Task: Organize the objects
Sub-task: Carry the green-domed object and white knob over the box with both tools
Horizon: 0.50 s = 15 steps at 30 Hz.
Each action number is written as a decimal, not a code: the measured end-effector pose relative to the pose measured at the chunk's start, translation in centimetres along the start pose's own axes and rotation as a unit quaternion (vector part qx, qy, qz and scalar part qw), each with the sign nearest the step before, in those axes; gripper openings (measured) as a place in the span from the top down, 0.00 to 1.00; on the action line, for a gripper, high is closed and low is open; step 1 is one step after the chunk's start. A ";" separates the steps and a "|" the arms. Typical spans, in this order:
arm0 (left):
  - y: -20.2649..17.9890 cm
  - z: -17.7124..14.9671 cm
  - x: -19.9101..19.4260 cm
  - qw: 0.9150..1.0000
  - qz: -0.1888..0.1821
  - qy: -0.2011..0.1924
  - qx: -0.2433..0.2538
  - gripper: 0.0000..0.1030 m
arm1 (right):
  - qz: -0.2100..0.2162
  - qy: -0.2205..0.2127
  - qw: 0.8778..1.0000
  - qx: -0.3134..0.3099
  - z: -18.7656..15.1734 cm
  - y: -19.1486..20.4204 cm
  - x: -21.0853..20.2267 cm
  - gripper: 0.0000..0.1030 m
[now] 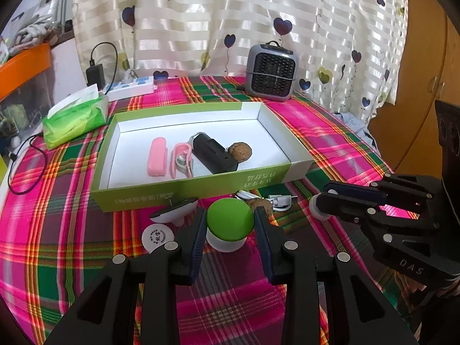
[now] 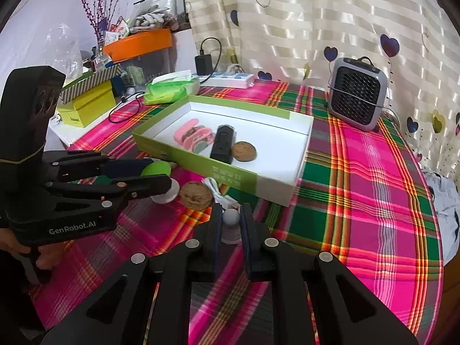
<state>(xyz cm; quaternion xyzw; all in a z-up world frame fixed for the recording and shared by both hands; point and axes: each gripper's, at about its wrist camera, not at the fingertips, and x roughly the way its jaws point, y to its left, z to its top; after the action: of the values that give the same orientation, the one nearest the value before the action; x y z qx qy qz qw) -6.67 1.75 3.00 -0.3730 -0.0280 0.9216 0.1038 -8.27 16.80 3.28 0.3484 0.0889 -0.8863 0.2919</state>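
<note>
The left gripper [image 1: 230, 224] is straddling the green knob [image 1: 230, 215] near the table's front edge, pads touching its sides, so it is clamped on it. The box [image 1: 201, 192] is lying straight ahead of it, long axis crosswise. The right gripper [image 2: 231, 221], jaws together on a small white knob [image 2: 231, 218], is sitting just right of the walnut [image 2: 197, 195], equally near the box.
</note>
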 end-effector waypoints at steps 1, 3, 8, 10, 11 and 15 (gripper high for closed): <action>0.0 0.0 -0.1 1.000 0.000 -0.001 -0.001 0.70 | 0.001 -0.002 1.000 -0.002 0.1 0.2 -0.1 0.87; 0.1 0.0 -0.4 1.000 0.000 -0.003 -0.004 0.70 | 0.002 -0.005 1.000 -0.004 0.2 0.6 -0.3 0.87; 0.0 -0.1 -1.1 1.000 0.001 -0.008 -0.008 0.70 | 0.006 -0.011 1.000 -0.007 0.5 1.3 -0.6 0.87; -0.1 -0.1 -1.4 1.000 0.001 -0.010 -0.008 0.70 | 0.007 -0.012 1.000 -0.009 0.5 1.5 -0.7 0.87; -0.1 -0.1 -1.6 1.000 0.001 -0.011 -0.008 0.70 | 0.007 -0.014 1.000 -0.009 0.6 1.6 -0.7 0.87; -0.4 0.0 -2.2 1.000 0.000 -0.017 -0.007 0.70 | 0.007 -0.018 1.000 -0.010 0.6 1.8 -1.1 0.87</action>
<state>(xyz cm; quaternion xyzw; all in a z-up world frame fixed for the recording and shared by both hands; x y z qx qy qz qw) -5.08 1.63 4.53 -0.3579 -0.0359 0.9276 0.1006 -6.93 15.62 4.59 0.3296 0.0900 -0.8896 0.3031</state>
